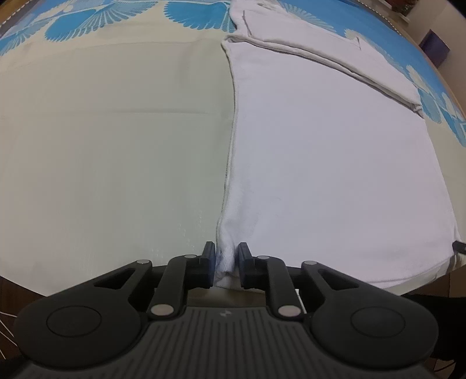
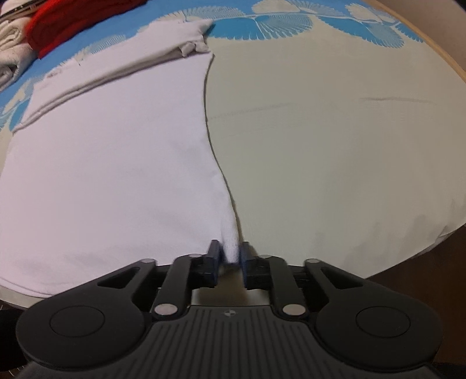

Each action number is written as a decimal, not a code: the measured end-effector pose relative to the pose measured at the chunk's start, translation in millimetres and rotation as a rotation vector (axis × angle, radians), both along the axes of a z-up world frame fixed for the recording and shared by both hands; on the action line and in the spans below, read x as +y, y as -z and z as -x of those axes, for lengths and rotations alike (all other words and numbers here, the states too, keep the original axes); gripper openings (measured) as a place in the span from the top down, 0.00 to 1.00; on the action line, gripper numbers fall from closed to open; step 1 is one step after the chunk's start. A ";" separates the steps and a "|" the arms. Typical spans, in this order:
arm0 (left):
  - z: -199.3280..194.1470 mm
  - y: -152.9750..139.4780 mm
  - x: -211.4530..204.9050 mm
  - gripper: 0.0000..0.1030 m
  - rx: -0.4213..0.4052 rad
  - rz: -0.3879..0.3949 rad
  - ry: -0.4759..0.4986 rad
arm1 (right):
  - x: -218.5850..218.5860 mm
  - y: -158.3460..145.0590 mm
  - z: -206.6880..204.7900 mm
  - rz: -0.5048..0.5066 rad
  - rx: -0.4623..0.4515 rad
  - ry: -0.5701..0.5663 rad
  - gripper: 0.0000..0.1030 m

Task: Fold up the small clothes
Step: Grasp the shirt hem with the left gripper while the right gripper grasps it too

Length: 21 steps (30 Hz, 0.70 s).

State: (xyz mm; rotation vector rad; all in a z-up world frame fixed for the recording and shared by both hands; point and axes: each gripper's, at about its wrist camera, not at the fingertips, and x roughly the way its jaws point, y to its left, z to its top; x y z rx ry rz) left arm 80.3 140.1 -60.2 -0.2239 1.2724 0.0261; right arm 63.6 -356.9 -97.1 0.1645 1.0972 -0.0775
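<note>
Soft, even, dimmish light, faint shadows; strong fisheye bending at edges, right view slightly blurred

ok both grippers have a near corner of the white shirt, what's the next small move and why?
Probably lift both corners together and carry the hem away from you toward the folded end. The left gripper and right gripper each pinch a near corner of the white shirt, its body lies flat on the tablecloth, and the far part is already folded over.

We seem to be in a home: the worktop wears a cream cloth with a blue fan-patterned border, and folded laundry is stacked at its far edge, white towels beside a red garment.
</note>
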 end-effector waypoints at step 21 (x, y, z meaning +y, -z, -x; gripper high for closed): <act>19.1 -68.1 -14.3 0.93 -0.207 0.004 0.122 | 0.1 -78.3 31.4 -0.079 -0.289 -0.080 0.93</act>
